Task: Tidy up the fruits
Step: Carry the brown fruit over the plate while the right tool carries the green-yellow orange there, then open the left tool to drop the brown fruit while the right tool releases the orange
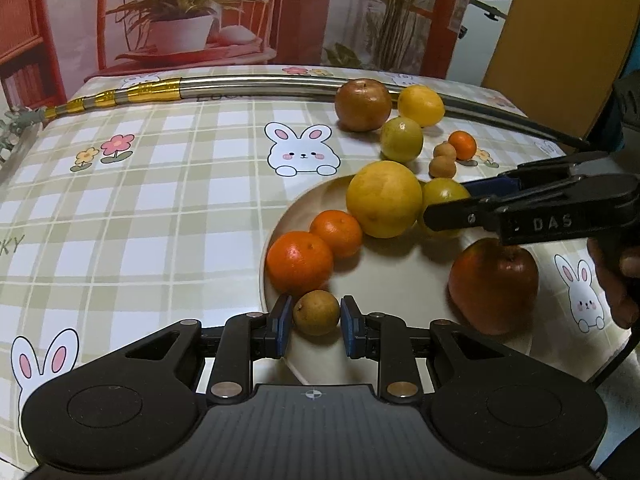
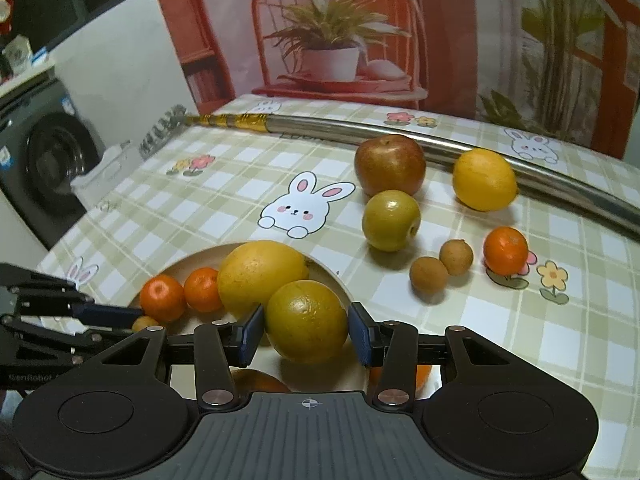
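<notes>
Left gripper (image 1: 316, 322) jaws clamped on small brown fruit (image 1: 316, 312), right gripper (image 2: 306, 330) jaws on orange (image 2: 306, 320); lower gently onto plate (image 1: 400, 280), release once settled.

Checked tablecloth table (image 2: 224, 184), plate (image 1: 400, 280), loose fruit (image 2: 390, 220), metal pole (image 2: 360, 130)

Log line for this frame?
left gripper: shut on small brown fruit | right gripper: shut on yellow-green citrus | both over plate

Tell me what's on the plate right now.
On the plate: two tangerines, a big yellow citrus, a greenish-yellow orange, a red apple and a small brown fruit. The claws cover the near part.
</notes>
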Motion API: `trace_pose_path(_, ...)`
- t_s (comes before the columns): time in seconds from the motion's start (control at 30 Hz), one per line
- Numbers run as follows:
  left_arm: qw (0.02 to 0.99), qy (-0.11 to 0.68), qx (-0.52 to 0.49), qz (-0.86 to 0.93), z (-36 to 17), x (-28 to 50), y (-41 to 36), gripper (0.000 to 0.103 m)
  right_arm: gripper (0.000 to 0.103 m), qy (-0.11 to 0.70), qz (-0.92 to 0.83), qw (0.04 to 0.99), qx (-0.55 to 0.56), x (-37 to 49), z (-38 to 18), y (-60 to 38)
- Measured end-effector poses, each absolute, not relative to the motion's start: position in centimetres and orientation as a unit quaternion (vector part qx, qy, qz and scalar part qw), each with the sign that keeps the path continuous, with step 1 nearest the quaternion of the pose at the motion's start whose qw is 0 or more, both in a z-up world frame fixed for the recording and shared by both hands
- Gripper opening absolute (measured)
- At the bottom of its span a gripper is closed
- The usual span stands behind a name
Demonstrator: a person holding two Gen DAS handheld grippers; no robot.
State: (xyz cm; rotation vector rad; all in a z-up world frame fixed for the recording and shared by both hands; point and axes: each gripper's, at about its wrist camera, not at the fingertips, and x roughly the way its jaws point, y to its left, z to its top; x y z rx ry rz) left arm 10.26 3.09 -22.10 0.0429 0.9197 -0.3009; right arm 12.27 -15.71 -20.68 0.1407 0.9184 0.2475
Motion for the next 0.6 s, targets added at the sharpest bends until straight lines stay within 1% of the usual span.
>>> trace_pose_path(0.4, 0.887, 0.438, 0.029, -0.142, -22.22, 10.63, 2.76, 0.028, 0.043, 0.457, 0.123, 0.880, 0.041, 12.92, -21.27, -14.77)
trace_pose_path(0.6, 0.884, 0.441, 0.004, -0.154, -21.71, 10.60, 3.22, 0.028, 0.044, 0.455, 0.123, 0.881, 0.046, 12.96, -21.17, -14.90)
